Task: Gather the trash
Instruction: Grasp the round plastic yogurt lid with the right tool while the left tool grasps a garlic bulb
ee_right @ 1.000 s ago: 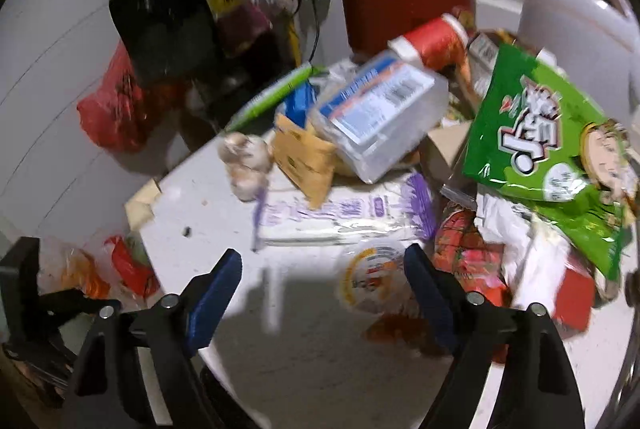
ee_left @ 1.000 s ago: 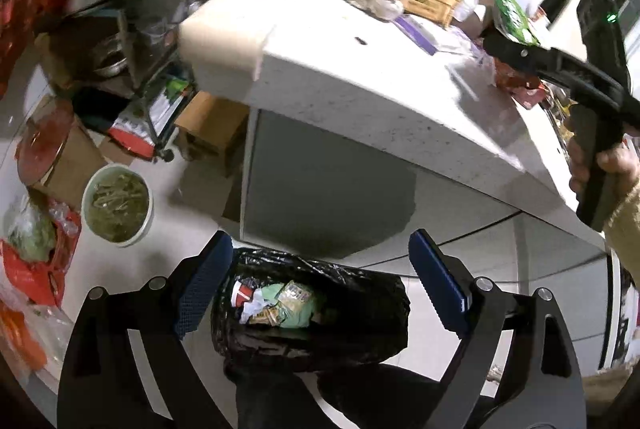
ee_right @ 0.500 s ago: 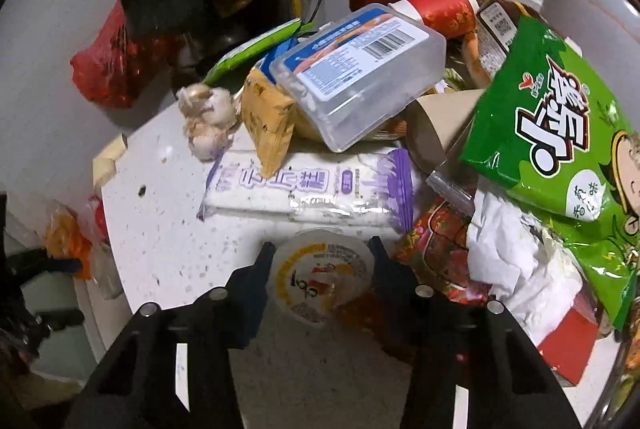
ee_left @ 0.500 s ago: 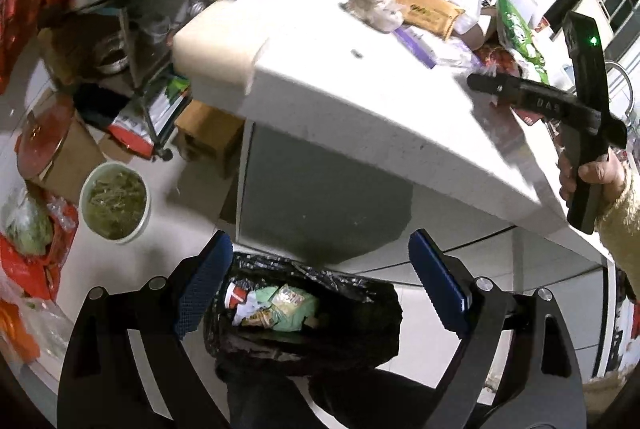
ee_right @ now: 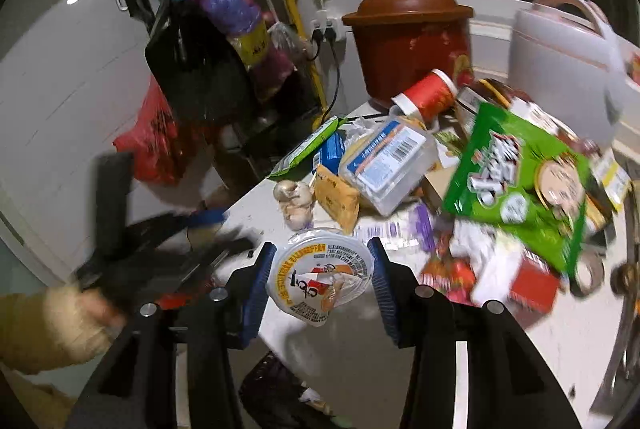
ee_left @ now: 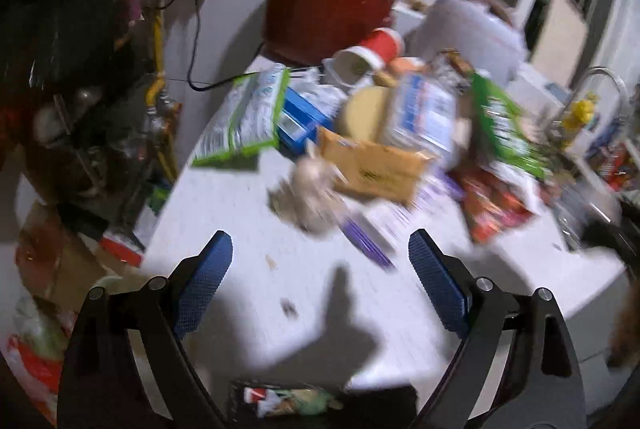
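Fingers of right gripper clamp a round foil-lidded cup, raised above the counter edge; left gripper fingers spread apart, empty, over counter near garlic.

Lidded pot, far: reddish-brown. Snack bag, right: green, white lettering. Round cup lid, near: white, orange-yellow rim.

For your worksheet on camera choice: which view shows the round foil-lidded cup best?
The right wrist view: the cup sits sharp and central, clamped between the right gripper pads, its printed lid facing the camera. The left wrist view is blurred and I cannot find the cup there.
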